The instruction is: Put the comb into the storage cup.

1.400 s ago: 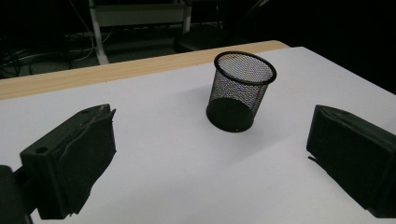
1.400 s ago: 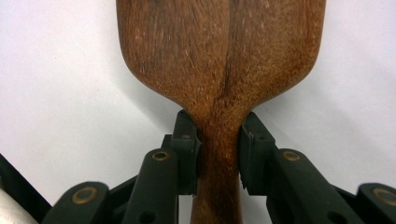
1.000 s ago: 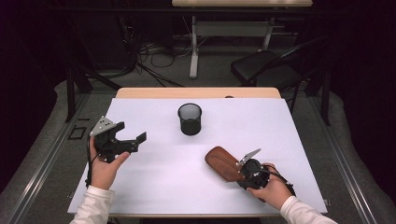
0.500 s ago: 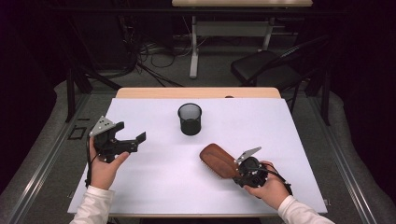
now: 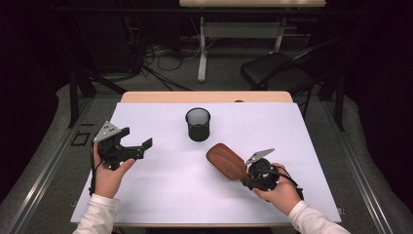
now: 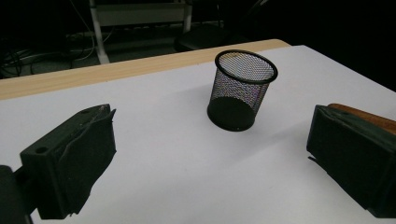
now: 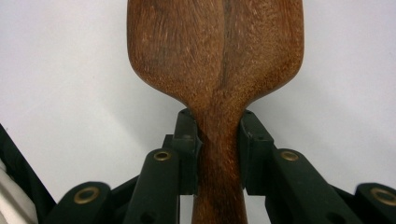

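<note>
Two grippers sit over a white table (image 5: 160, 195), one in each hand. Taking the mesh cup (image 5: 198, 124) as the landmark: it stands upright near the far middle of the table, empty as far as the left gripper view lets one look in.

A wooden brush (image 5: 226, 161) lies just in front of the cup and slightly to its right, apart from it, its paddle head pointing back toward the cup. In the high view bristles show along its lower edge. The right gripper (image 5: 249, 173) has the brush by the neck: in the right gripper view the two jaws press on either side of the narrow handle just below the head, nearly closed on the wood. The right hand (image 5: 280, 192) is nearer the front edge than the cup, to its right.

Well to the left of the cup, the left gripper (image 5: 139, 146) hovers in the left hand (image 5: 109, 173) with its jaws spread wide and nothing between them; its own view looks at the cup between the jaws.
</note>
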The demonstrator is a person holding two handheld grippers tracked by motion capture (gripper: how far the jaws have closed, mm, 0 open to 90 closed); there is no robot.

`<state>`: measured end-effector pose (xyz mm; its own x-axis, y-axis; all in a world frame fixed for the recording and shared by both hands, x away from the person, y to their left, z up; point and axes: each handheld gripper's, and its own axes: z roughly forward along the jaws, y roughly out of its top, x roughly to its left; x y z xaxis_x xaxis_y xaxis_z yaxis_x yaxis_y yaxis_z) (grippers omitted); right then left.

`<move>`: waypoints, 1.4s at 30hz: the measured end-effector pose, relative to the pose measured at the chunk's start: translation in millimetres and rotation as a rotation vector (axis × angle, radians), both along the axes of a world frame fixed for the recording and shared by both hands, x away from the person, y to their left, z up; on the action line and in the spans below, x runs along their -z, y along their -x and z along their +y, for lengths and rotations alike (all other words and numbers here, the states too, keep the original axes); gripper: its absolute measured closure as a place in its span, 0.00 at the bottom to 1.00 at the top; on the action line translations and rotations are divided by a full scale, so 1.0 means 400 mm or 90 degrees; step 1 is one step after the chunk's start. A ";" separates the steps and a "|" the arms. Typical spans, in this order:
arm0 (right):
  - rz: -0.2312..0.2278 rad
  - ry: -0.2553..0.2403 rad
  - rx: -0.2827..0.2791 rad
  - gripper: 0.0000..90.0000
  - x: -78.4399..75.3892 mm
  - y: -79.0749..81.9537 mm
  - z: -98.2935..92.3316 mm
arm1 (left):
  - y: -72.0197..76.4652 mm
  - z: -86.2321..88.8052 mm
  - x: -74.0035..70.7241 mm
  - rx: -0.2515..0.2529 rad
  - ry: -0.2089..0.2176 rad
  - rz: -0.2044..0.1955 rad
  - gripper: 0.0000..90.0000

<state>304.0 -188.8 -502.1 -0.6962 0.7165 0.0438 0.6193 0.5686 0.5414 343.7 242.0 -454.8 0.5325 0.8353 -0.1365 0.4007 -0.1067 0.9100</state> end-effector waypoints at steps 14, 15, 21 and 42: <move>-0.031 -0.026 -0.003 0.80 -0.045 -0.021 0.017 | -0.001 0.000 0.001 0.000 -0.003 0.001 0.02; -0.034 -0.027 -0.004 0.80 -0.050 -0.024 0.018 | -0.001 0.000 0.001 0.000 -0.002 0.001 0.01; -0.048 -0.041 -0.002 0.80 -0.072 -0.034 0.029 | -0.001 0.001 0.002 0.000 -0.001 0.002 0.02; -0.084 -0.061 -0.006 0.80 -0.132 -0.078 0.063 | -0.002 -0.001 0.002 0.001 0.001 0.001 0.01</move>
<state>335.3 -163.4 -449.2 -0.7070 0.7070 0.0200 0.5345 0.5156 0.6697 344.6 241.7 -455.6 0.5339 0.8341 -0.1388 0.4015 -0.1056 0.9098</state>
